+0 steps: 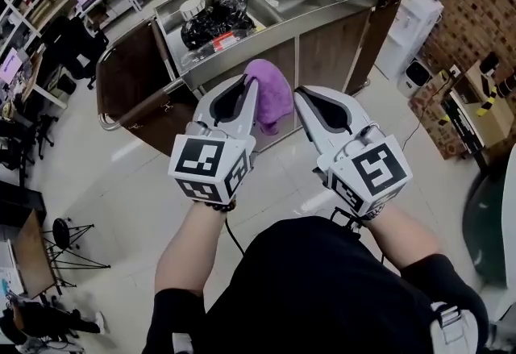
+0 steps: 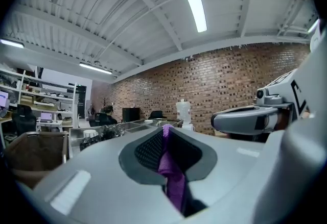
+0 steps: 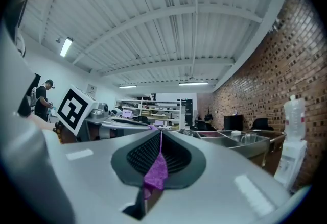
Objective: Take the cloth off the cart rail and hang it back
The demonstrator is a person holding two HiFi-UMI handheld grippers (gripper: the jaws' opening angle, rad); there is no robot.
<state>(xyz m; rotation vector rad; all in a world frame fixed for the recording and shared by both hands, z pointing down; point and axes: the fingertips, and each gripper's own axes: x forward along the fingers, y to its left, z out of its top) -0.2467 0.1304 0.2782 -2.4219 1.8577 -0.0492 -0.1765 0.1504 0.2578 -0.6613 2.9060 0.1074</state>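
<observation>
**Head view: purple cloth (image 1: 272, 98) held off the cart rail (image 1: 137, 109) by 2 grippers**

The cloth is pinched between the closed jaws of the left gripper (image 1: 242, 88) and the right gripper (image 1: 305, 96), before the cart (image 1: 330, 50). The rail lies ahead and leftward, nearer the left gripper. The right grip is confirmed only in the right gripper view.

Your cloth (image 1: 272, 98) is plain purple. Your left gripper (image 1: 244, 85) and right gripper (image 1: 305, 96) are pale grey, with black ribbed pads (image 2: 150, 149) and black-and-white square-marker cubes. Cart (image 1: 332, 50): dark brown panels, silver steel top; brick wall (image 2: 230, 85) is red-brown.
</observation>
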